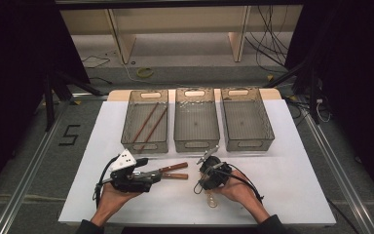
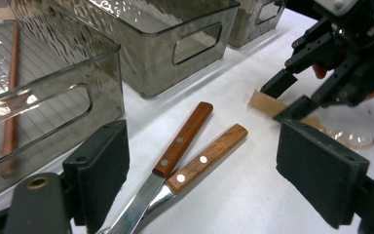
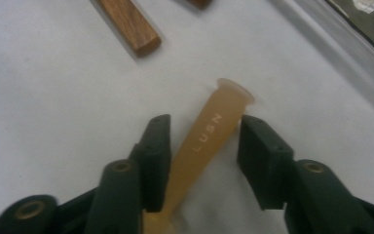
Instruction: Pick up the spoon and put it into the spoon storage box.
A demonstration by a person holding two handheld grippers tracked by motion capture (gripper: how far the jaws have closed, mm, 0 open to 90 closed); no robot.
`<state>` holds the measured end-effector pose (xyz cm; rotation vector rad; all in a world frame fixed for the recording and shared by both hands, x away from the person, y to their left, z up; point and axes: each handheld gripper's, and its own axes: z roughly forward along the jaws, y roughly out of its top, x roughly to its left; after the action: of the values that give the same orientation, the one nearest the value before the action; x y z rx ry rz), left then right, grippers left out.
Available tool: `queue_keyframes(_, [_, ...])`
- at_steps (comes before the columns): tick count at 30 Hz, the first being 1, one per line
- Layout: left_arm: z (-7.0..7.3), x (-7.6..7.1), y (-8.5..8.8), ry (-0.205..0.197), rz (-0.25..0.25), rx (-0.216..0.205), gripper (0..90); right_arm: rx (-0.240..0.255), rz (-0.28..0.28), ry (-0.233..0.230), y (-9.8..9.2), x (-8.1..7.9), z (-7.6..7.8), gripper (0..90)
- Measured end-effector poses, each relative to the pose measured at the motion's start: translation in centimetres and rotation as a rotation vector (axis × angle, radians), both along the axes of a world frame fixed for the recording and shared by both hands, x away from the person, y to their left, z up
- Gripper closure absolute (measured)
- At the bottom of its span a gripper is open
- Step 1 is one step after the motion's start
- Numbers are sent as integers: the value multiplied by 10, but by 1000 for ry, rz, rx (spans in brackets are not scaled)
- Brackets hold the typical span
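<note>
Two wooden-handled knives (image 1: 175, 171) lie side by side on the white table (image 1: 282, 185). My left gripper (image 1: 155, 175) lies to their left and is open. In the left gripper view its jaws (image 2: 202, 139) stand wide on either side of the blades (image 2: 141, 204) and do not touch them. An amber plastic spoon (image 1: 210, 199) lies in front of my right hand. My right gripper (image 3: 205, 122) is over the spoon's handle (image 3: 209, 131), which is marked LUSN. The handle lies aslant between the jaws, with table showing on both sides of it.
Three grey see-through bins stand in a row at the back: left (image 1: 144, 146), middle (image 1: 196, 144) and right (image 1: 248, 143). The left one holds two brown chopsticks (image 1: 148, 124). The floor beyond the table has cables and stand legs on it.
</note>
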<state>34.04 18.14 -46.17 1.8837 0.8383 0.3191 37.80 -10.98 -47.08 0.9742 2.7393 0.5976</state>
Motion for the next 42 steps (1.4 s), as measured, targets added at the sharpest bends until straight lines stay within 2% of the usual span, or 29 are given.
queue_keyframes(5, [-1,-1,-1,0,-3,3,191,-2,-8,-10,-2,2,1,729])
queue_keyframes(19, [-3,2,4,-3,11,9,194,1,15,-7,-3,1,3,751])
queue_keyframes(30, [-6,3,6,3,23,6,192,72,-1,-39,-15,4,21,750])
queue_keyframes(42, [-5,3,7,0,28,3,191,157,-22,-89,-27,16,44,751])
